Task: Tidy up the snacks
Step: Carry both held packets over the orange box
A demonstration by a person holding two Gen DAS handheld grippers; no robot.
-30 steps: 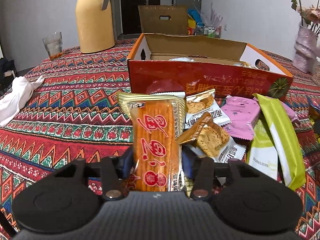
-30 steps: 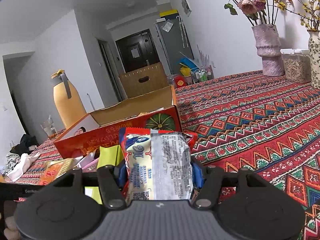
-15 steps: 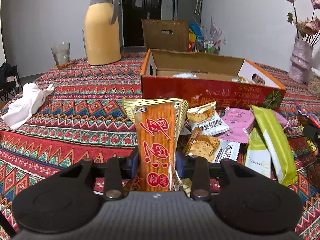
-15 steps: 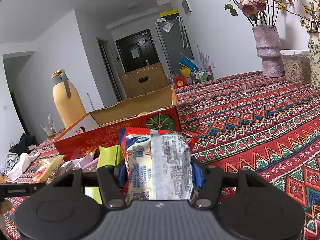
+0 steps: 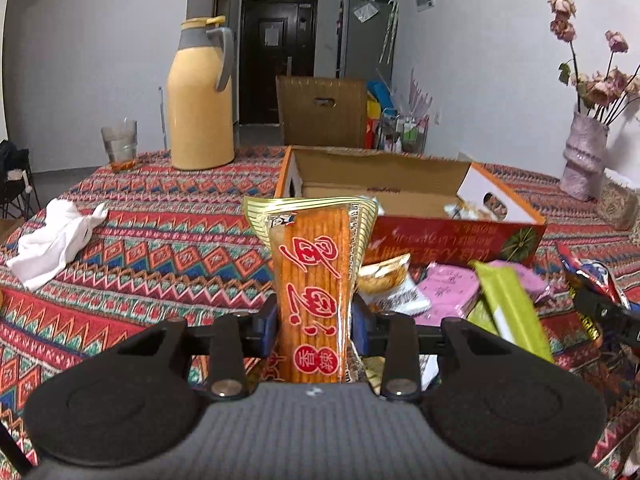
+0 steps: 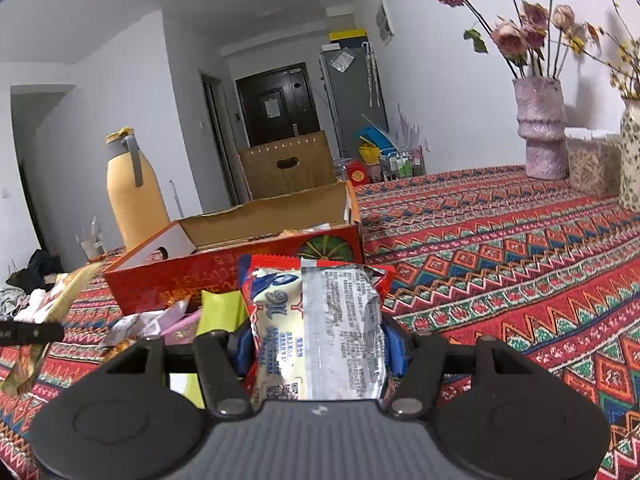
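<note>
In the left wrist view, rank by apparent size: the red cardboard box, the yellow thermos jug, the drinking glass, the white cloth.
1. red cardboard box, partly hidden
2. yellow thermos jug
3. white cloth
4. drinking glass

The cloth lies nearer the camera, so its rank over the glass is unsure.

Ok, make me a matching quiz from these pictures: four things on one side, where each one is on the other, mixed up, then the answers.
Things:
1. orange snack pack
2. silver snack pack
3. white cloth
4. pink packets

Places:
A. lying in front of the red box
B. in the right tongs
C. alone on the tablecloth
D. in the left tongs

Pairs: 1-D, 2-B, 3-C, 4-A
</note>
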